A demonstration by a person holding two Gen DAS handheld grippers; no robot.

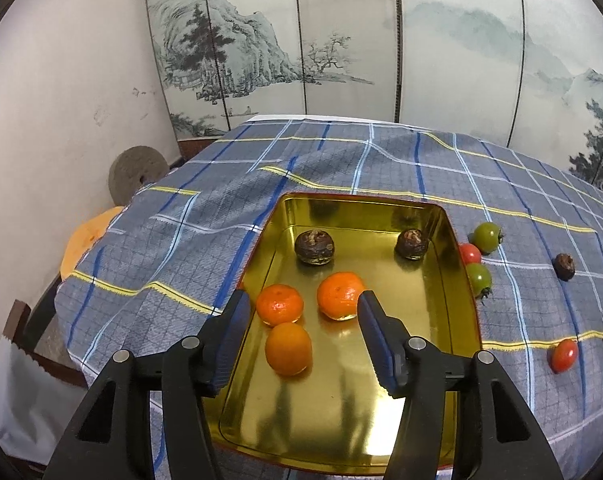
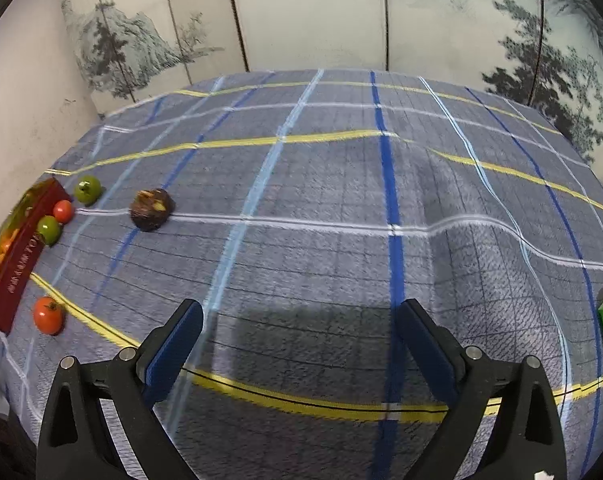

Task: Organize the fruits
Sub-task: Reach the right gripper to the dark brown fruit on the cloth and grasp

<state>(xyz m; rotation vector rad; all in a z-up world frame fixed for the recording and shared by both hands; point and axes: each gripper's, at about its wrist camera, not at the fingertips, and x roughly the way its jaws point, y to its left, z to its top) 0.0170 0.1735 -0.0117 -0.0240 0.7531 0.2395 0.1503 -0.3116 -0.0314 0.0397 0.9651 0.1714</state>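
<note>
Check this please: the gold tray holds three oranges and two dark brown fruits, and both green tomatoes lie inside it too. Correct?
Not quite. The left wrist view shows both green tomatoes outside the gold tray, on the cloth by its right wall. Three oranges and two dark brown fruits are inside.

The red outer side wall of the tin tray, seen from the right wrist, carries a line of gold lettering running along its length. The Latin capitals "TO" can be made out near the far end of that line; the characters beside them look Chinese but are too small and blurred to read. On the painted folding screen, small dark calligraphy and a red seal mark sit at the top edge of a panel, both too small to read.
</note>
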